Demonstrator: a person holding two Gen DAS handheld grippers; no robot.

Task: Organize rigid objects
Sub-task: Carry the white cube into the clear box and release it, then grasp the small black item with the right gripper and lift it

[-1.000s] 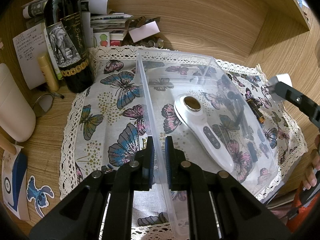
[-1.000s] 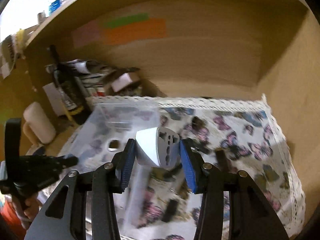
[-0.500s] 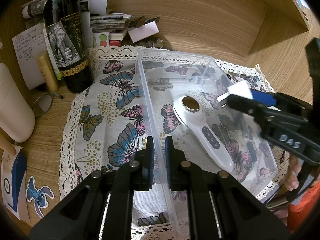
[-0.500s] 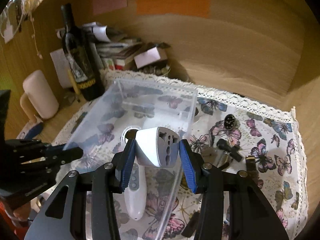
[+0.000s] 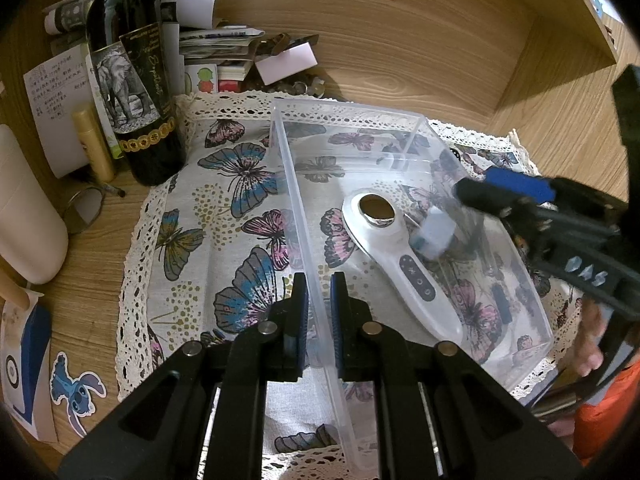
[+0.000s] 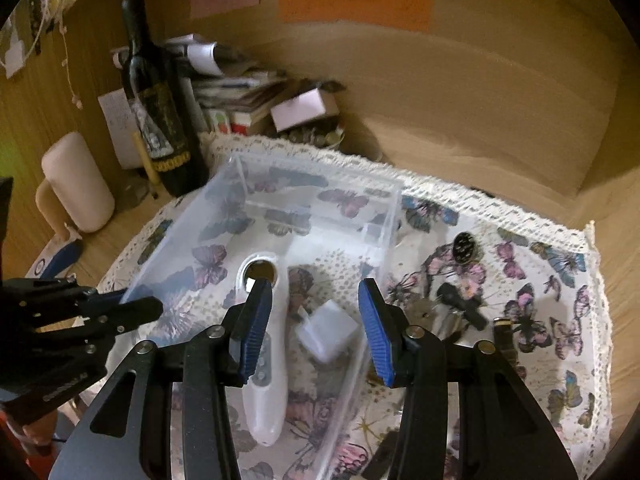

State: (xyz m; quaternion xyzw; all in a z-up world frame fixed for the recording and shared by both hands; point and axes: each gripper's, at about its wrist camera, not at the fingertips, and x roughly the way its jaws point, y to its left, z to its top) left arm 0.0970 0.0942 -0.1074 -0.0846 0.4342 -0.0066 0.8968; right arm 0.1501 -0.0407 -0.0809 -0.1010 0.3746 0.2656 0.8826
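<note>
White adapter (image 6: 327,330) inside clear bin (image 6: 316,178)

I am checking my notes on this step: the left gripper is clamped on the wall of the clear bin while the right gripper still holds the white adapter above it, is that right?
Not quite. The right gripper has let go: its pads stand apart and the white adapter lies inside the clear bin beside the white handheld device, as the right wrist view shows. The left gripper is indeed clamped on the bin's wall.

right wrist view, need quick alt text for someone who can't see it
The open right gripper hovers over a clear plastic bin on a butterfly-print cloth, with a white plug adapter lying free in the bin between its blue pads, beside a white handheld device. The left gripper clamps the bin's left wall; small dark items lie on the cloth outside.
</note>
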